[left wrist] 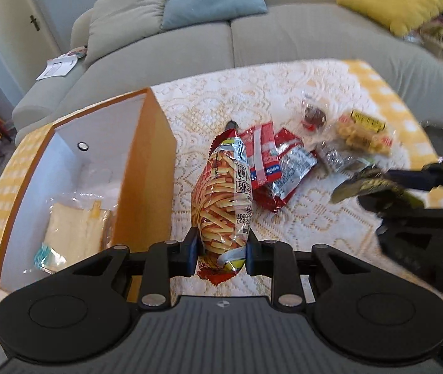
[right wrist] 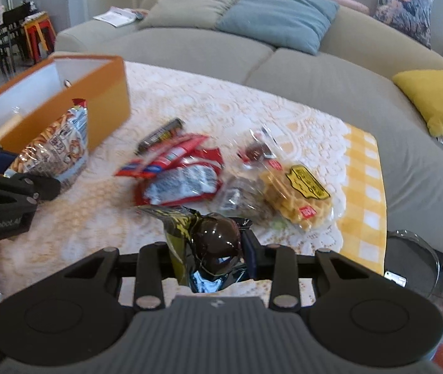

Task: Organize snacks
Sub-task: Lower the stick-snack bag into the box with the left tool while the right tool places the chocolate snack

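The left gripper (left wrist: 221, 249) is pinching the fries-print snack bag (left wrist: 221, 196) near its bottom seal, jaws partly closed with both pads pressing the film. The bag is hanging clear of the table and reaching away toward 12 o'clock. It is looking light, puffy and crinkly, with slick film, so I judge the grip near the seam is sound, while a harder squeeze risks crushing the brittle sticks inside.

The right gripper (right wrist: 212, 258) is clamping a dark glossy wrapper (right wrist: 212, 249) with yellow-green print, which is bulging round between the pads. It is appearing light and slippery too, and its loose foil tail is offering a poor hold compared with the rounded body.

At 9 o'clock from the left gripper the orange box (left wrist: 146, 168) is standing open, already holding a pale clear-wrapped packet (left wrist: 74, 230). Its near wall is rising between the bag and the white interior, so I judge the bag needs to clear that rim.

At 1 o'clock on the lace tablecloth (left wrist: 221, 99) 2 red packets (left wrist: 268, 162), a waffle pack (left wrist: 361, 134) and a small dark pastry in clear wrap (left wrist: 315, 113) are lying in a loose, touching heap. The right gripper is crowding in from 3 o'clock, near the route. A sofa (left wrist: 283, 37) is sitting beyond.
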`<action>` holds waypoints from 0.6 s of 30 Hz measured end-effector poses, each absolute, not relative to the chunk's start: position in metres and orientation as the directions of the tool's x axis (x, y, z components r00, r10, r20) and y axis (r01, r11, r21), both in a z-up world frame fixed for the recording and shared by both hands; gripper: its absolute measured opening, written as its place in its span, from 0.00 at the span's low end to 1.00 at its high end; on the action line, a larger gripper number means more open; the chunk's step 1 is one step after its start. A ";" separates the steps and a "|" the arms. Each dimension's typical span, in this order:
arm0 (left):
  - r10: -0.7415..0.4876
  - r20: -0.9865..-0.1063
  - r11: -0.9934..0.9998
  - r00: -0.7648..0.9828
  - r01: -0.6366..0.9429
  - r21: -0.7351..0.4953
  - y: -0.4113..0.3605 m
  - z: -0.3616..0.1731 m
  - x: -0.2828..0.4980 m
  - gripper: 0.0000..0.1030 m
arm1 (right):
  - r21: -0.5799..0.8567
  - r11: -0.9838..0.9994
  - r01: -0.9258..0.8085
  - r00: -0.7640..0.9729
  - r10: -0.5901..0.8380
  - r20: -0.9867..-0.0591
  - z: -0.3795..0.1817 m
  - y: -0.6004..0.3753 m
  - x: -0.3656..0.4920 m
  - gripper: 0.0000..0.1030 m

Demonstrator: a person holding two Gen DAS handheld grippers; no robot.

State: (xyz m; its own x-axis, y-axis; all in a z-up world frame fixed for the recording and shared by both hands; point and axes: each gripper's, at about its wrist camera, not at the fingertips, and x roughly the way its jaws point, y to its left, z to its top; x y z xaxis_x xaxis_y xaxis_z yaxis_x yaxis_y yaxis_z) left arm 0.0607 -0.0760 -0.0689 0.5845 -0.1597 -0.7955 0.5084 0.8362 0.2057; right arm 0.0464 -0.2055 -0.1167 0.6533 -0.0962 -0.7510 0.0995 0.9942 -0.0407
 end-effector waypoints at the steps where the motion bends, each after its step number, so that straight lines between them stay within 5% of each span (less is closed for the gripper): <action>1: -0.167 -0.791 0.842 0.588 0.503 0.196 -0.071 -0.065 0.059 0.30 | -0.031 0.995 0.093 0.660 -0.085 -0.747 -0.113 -0.202 0.044 0.33; 18: -0.177 -0.746 0.920 0.642 0.377 0.106 -0.006 -0.004 0.069 0.30 | 0.073 0.996 -0.053 0.708 0.089 -0.701 -0.055 -0.149 0.060 0.33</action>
